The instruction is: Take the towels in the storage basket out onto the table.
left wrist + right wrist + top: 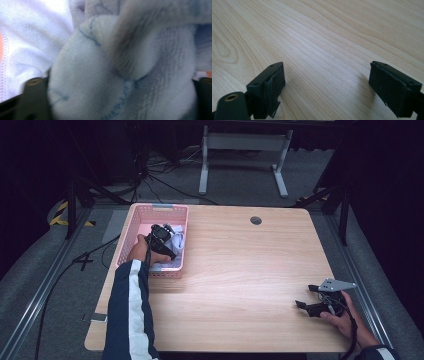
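Left hand-held gripper (167,236) clamps pale cloth (125,82) in pink basket (145,215); right hand-held gripper (327,87) wide apart, nothing btwn jaws, over table (240,265).

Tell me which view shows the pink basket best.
The high view: the whole pink basket sits at the table's far left, with the left hand-held gripper reaching into the pale cloth inside. The left gripper view is too close, showing cloth between its jaws. The right gripper view faces bare tabletop.

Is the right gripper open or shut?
Open. In the right gripper view its fingers stand far apart with bare table between them, holding nothing. In the high view the right gripper rests low near the table's right edge.
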The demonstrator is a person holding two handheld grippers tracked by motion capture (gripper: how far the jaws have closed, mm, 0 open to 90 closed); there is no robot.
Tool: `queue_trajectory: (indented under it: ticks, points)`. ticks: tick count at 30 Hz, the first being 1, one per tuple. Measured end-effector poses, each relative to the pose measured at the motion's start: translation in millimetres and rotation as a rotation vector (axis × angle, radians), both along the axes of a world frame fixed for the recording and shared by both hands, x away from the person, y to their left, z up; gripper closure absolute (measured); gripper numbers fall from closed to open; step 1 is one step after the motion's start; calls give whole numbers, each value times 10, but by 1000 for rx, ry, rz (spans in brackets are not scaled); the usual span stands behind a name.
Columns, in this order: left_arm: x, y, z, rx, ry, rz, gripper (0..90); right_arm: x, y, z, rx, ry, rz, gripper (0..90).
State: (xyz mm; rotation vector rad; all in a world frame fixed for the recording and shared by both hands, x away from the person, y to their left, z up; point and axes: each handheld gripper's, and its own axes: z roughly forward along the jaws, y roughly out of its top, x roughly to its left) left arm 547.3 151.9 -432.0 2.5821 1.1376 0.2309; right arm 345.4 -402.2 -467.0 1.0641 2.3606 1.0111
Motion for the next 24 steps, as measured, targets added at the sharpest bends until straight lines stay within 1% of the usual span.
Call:
queue_trajectory:
  ticks: [1,2,3,4,5,6,7,8,9,11,12,13,15,16,17,19,20,21,23,24]
  points:
    - [0,-9,9,13,-6,2,330,-1,1,-1,0,0,4,132]
    - [1,-17,17,17,-4,5,358,0,0,-2,-4,-1,9,132]
    - [6,-23,37,37,-6,9,393,-2,1,-1,-3,0,11,132]
    - [6,-23,37,37,-6,9,427,-2,1,-1,-3,0,11,132]
    - [10,-20,39,34,-3,14,427,-3,1,-1,-3,0,11,132]
    - [7,-11,45,26,-6,23,476,-3,1,-1,-3,0,11,132]
    - [6,-6,54,32,-11,24,492,-4,1,-2,-3,0,12,132]
    - [-5,-7,56,33,-23,28,506,-5,1,-1,-3,1,12,132]
    - [-16,-5,68,54,-53,27,524,-7,1,-1,-2,1,10,132]
    - [-42,8,100,92,-99,56,550,-10,0,-1,-2,0,9,132]
    - [-42,8,100,92,-99,56,554,-10,0,-1,-2,0,9,132]
    - [-63,34,143,101,-134,65,558,-9,0,-2,-4,-1,10,132]
    - [-94,78,214,80,-168,90,560,-10,0,-1,-2,0,9,133]
    - [-113,100,251,70,-193,99,561,-10,0,-2,-3,-1,9,132]
    - [-140,124,304,60,-227,106,562,-10,-2,-2,-4,-2,10,132]
    - [-179,155,377,41,-254,118,563,-12,-4,-2,-5,-2,12,133]
    - [-199,172,419,38,-272,122,563,-12,-4,-2,-5,-2,12,133]
    - [-214,184,451,35,-282,127,563,-12,-4,-2,-4,-2,12,132]
    - [-251,218,538,4,-298,136,563,-12,-4,-2,-5,-2,12,133]
    - [-282,235,602,-18,-318,139,564,-12,-4,-2,-5,-2,12,132]
